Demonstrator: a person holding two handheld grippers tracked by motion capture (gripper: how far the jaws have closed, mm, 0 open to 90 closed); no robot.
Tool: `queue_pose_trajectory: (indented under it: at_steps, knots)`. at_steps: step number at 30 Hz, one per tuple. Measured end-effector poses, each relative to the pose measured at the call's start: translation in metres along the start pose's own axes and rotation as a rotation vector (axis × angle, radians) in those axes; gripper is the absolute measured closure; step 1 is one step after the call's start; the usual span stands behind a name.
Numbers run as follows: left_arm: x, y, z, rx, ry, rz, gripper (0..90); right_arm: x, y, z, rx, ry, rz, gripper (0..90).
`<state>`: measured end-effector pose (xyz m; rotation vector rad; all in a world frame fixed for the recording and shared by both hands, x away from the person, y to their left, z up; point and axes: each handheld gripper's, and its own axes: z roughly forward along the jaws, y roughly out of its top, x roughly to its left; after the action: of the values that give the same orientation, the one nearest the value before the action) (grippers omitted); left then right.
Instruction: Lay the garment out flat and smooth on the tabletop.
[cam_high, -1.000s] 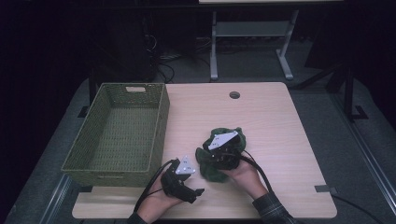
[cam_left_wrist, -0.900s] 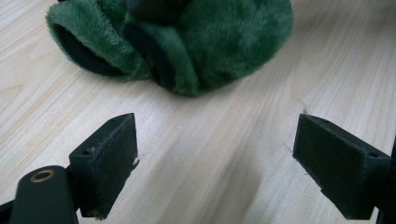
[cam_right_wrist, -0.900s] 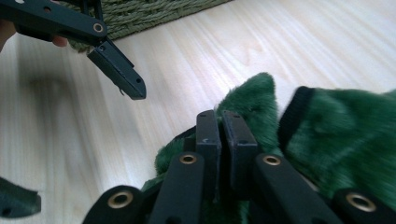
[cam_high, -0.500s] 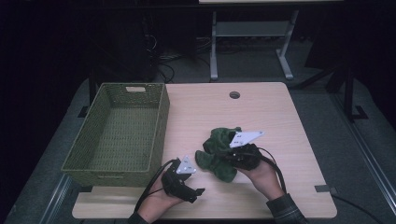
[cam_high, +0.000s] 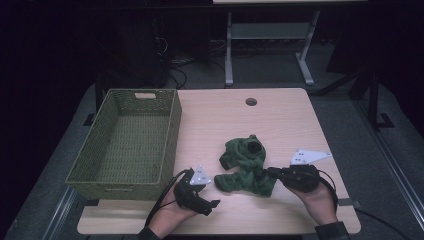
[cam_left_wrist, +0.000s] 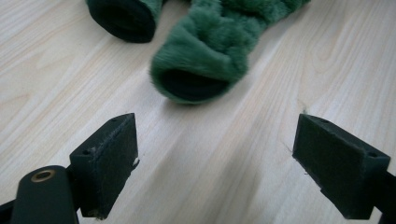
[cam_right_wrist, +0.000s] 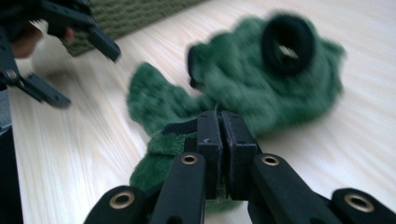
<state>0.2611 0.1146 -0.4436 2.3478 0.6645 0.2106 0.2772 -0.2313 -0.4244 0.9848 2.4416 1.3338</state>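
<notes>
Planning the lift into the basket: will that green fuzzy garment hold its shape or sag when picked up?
Probably sags: the green fuzzy garment lies crumpled in soft folds on the table. Likely light, since the right gripper, pinching one edge, seems to drag it. The plush pile should resist slipping.

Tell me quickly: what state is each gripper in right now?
Left gripper: open, holding nothing.
Right gripper: shut on the green fuzzy garment.

Black fingers (cam_left_wrist: 105, 163) with brass rivets, grey triangular plates, dark cuffs.
</notes>
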Motion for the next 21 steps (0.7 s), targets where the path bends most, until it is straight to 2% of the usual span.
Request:
queue_pose_trajectory:
  at_steps: [6, 9, 12, 13, 18, 20, 21]
  knots:
    - [0.000, 0.007, 0.008, -0.002, 0.000, 0.012, 13.8, -0.012, -0.022, -0.013, 0.025, -0.047, 0.037, 81.2]
    - [0.002, 0.011, 0.012, -0.008, 0.002, 0.005, 14.1, -0.020, -0.034, -0.024, 0.060, -0.105, 0.053, 78.2]
    - [0.006, 0.015, 0.015, -0.007, -0.003, -0.002, 14.6, -0.022, -0.038, -0.030, 0.065, -0.122, 0.063, 75.5]
    - [0.006, 0.016, 0.015, -0.010, -0.004, -0.003, 15.7, -0.023, -0.040, -0.038, 0.054, -0.135, 0.065, 72.7]
    - [0.012, 0.022, 0.017, -0.021, -0.009, -0.008, 19.9, -0.018, -0.040, -0.046, 0.036, -0.133, 0.065, 63.5]
    - [0.013, 0.024, 0.019, -0.018, -0.012, -0.005, 21.8, -0.011, -0.041, -0.042, 0.052, -0.113, 0.071, 52.8]
    - [0.014, 0.025, 0.021, -0.019, -0.020, -0.005, 23.2, -0.010, -0.042, -0.039, 0.062, -0.100, 0.077, 51.7]
